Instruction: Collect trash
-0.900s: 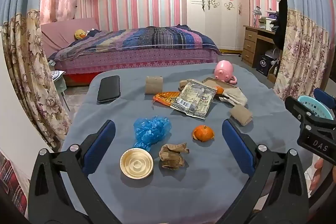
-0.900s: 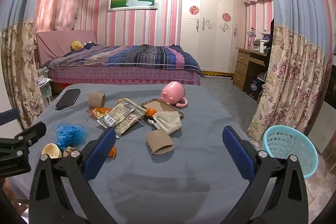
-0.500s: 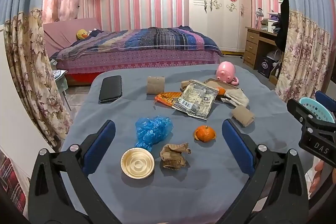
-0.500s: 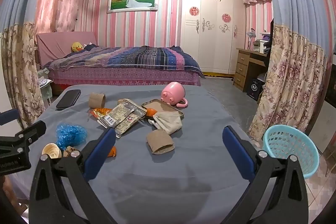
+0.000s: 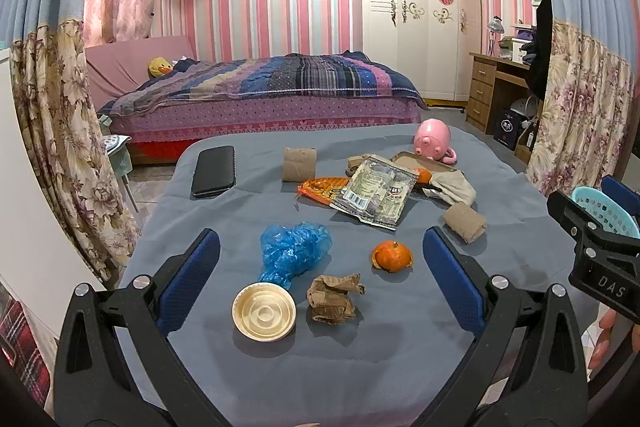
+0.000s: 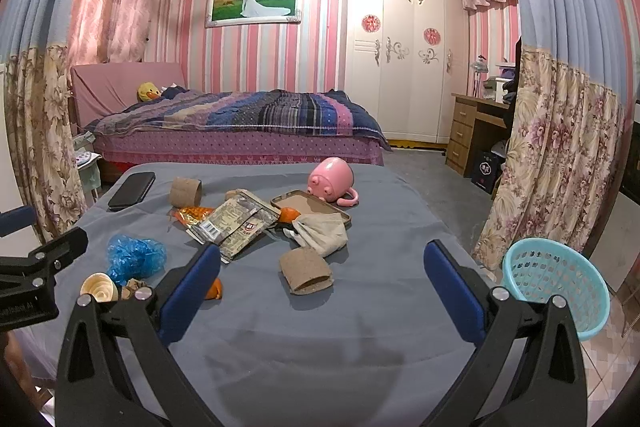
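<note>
Nearest in the left wrist view, the left gripper (image 5: 320, 275) has its jaws spread as wide as they go and holds nothing. Between its blue pads, in the lower middle of the frame, lie a round gold lid (image 5: 264, 311) and, just beside it on the right, a crumpled brown paper (image 5: 334, 297). A blue plastic bag (image 5: 294, 253) and an orange peel (image 5: 392, 255) lie a little above them. The paper is straight ahead of this claw and has no clear long axis, so I judge the left hand is the nearer one for it.

The right gripper (image 6: 322, 285) is also fully open and empty. A flattened cardboard tube (image 6: 306, 271) lies between its pads, its long axis running left to right. Farther up the grey table (image 6: 320, 355) are snack wrappers (image 6: 236, 223), a second tube (image 6: 185, 190), a black phone (image 6: 132, 190) and a pink cup (image 6: 331, 181). The turquoise basket (image 6: 556, 291) stands on the floor at the lower right, beside the right hand.
</note>
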### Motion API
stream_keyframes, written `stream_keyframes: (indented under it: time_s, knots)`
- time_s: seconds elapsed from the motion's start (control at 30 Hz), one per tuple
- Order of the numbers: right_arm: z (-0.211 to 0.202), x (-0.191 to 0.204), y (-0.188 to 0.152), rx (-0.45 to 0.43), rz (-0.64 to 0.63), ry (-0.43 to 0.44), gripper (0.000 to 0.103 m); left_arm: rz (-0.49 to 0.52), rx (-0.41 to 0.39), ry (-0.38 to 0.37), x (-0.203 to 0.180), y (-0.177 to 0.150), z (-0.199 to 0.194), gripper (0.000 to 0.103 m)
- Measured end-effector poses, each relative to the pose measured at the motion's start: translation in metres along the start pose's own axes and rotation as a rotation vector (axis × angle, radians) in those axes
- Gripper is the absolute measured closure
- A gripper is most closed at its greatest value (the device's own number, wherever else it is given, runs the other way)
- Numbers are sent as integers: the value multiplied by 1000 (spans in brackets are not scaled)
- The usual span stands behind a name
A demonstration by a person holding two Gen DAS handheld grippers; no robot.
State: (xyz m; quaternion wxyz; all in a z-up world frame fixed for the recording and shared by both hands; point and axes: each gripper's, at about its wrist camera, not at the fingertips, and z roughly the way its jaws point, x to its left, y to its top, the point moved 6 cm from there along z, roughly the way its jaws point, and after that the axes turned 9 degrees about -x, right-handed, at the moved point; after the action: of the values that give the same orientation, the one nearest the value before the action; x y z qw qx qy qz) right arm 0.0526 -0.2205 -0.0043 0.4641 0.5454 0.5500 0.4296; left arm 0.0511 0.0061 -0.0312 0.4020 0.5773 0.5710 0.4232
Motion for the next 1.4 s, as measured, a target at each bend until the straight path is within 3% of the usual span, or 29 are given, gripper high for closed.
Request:
stream_keyframes:
  time_s: [1.4]
  knots:
    - [3, 2, -8, 3, -8, 0, 4, -1, -3, 14, 6, 1, -4, 5]
